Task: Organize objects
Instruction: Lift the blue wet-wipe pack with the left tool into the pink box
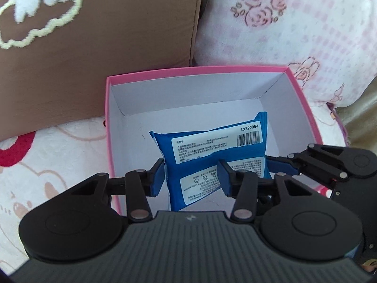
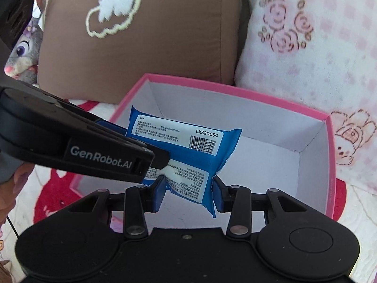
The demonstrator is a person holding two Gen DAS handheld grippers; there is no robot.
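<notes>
Both of your hand-held grippers pinch the blue wipes pack (image 2: 188, 151) over the near part of the pink box (image 2: 329, 160): left hand-held gripper (image 1: 192, 176), right hand-held gripper (image 2: 188, 189). Lower it flat before letting go.

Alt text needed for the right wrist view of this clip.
Right tool grips a blue wet-wipes pack by its lower end over an open pink box. The left tool reaches in from the left, against the pack. Cushions sit behind.
</notes>
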